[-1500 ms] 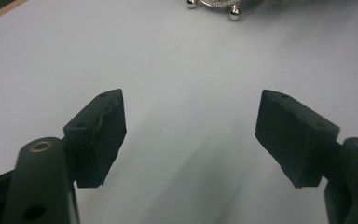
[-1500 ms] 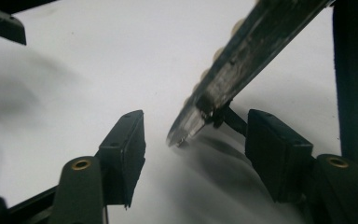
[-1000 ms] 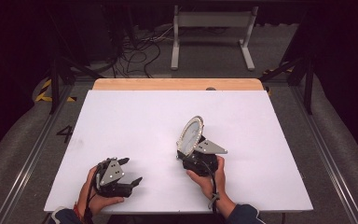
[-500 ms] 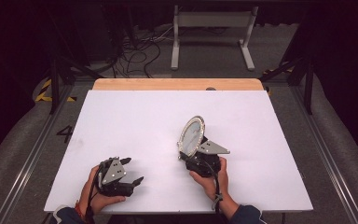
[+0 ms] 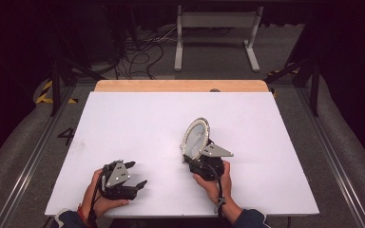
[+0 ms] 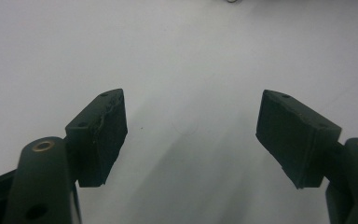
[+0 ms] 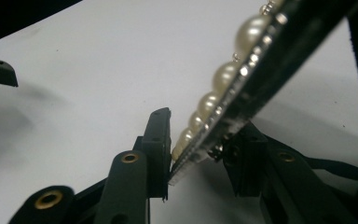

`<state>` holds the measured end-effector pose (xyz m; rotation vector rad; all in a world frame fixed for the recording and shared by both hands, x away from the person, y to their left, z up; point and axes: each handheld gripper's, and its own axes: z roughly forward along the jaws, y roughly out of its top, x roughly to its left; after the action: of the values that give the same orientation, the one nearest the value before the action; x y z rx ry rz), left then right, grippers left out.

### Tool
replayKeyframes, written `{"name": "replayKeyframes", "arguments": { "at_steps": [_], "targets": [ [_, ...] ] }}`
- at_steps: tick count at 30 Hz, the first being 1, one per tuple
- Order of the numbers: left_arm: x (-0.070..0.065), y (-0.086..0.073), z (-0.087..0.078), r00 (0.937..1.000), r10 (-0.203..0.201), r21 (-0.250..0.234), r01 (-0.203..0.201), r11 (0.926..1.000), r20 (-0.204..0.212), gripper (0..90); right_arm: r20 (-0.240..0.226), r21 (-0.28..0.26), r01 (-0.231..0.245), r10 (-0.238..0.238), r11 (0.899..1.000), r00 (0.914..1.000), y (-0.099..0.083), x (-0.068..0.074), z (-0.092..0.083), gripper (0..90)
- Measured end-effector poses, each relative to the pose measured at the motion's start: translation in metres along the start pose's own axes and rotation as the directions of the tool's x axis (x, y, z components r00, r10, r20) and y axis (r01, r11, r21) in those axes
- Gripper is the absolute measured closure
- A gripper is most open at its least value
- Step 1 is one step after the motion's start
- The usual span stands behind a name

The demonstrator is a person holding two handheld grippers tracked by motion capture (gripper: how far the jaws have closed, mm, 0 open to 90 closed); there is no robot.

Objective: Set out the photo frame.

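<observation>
The step in hand was the gripping of the mirror, an oval piece with a pearl-beaded rim, which stood tilted on edge over the white table, right of centre and toward the near side. The right gripper held it by the lower rim. In the right gripper view the jaws had just been closing, with the mirror between them: one pad stood against the beaded face and the other against the dark back (contact at the back pad was partly hidden by the frame, so the firmness of the hold was a judgement). The jaws stood narrow, clamped on the rim. The left gripper rested low near the front edge of the table, well apart from the mirror. Its jaws stood wide, with nothing between the pads but bare tabletop. Judged from this arrangement, the grip was being secured before any carry or placement. The next move called for a confirmed, square clamp on the thin rim, since the beads gave an uneven seat and the mirror could pivot or slip. Any lift should be slow, with the tilt kept steady, and the left gripper could be brought in for support.
</observation>
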<state>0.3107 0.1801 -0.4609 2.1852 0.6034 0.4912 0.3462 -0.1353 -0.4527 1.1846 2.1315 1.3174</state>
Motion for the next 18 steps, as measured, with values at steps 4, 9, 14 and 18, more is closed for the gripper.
{"name": "replayKeyframes", "arguments": {
  "at_steps": [4,9,14,18],
  "targets": [
    [0.001,0.001,0.003,1.0,-0.003,0.008,0.003,1.0,0.003,24.5,-0.024,0.022,0.005,-0.004,1.0,0.9997,0.0,-0.004,-0.005,67.0],
    [-0.001,0.006,0.006,0.9999,0.006,0.007,-0.006,1.0,0.014,23.7,-0.045,0.04,0.01,-0.008,0.999,0.9989,-0.002,-0.007,-0.012,70.3],
    [-0.002,0.008,0.01,0.9994,0.023,0.013,-0.024,0.9996,0.026,23.2,-0.058,0.057,0.02,-0.017,0.998,0.9982,-0.003,-0.01,-0.018,72.5],
    [-0.002,0.008,0.011,0.9993,0.024,0.015,-0.025,0.9996,0.028,23.0,-0.068,0.061,0.014,-0.01,0.998,0.9977,-0.005,-0.012,-0.023,73.6]
  ]
}}
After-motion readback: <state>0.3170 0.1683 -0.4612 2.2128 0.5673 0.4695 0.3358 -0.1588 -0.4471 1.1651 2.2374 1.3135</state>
